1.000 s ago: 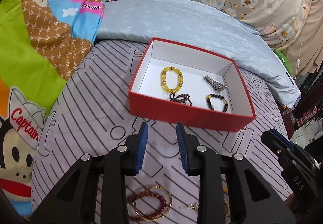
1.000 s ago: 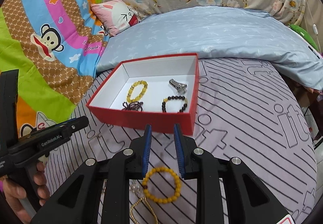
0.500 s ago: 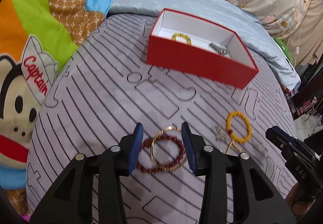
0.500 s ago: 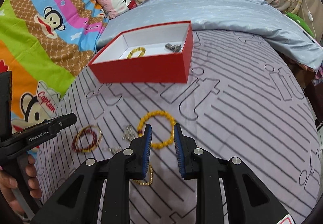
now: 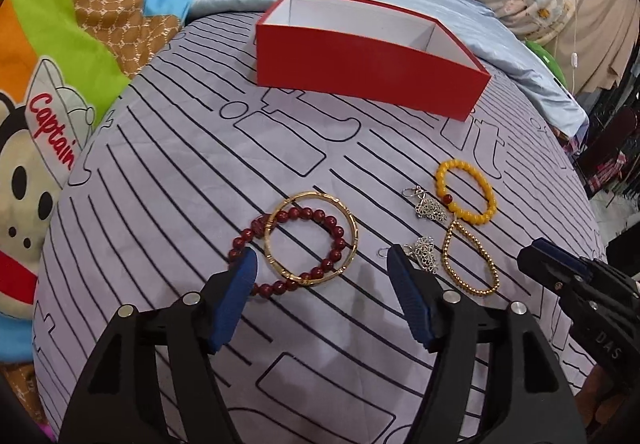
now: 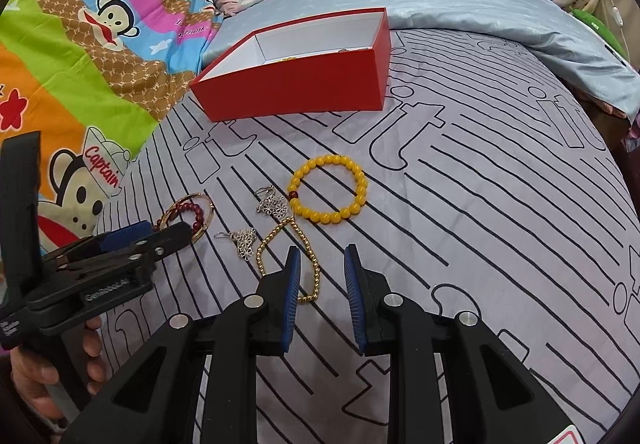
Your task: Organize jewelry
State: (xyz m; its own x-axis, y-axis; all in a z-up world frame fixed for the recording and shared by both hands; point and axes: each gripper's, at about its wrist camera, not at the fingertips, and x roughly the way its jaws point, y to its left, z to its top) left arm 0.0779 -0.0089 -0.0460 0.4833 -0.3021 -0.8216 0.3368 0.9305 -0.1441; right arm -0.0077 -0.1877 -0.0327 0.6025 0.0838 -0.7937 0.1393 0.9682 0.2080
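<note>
Clearly the left tool (image 5: 318, 264), spread wide and tilted down over the bed (image 5: 168, 172), should drop straight so its fingers straddle the dark red bead bracelet (image 5: 288, 244) and gold bangle (image 5: 311, 239) lying overlapped, then close gently. Further right, the right tool (image 6: 320, 268) hovers unclenched, holding nothing, above the gold bead chain (image 6: 288, 256); the red box (image 6: 296, 84) waits toward the bed's far edge.
</note>
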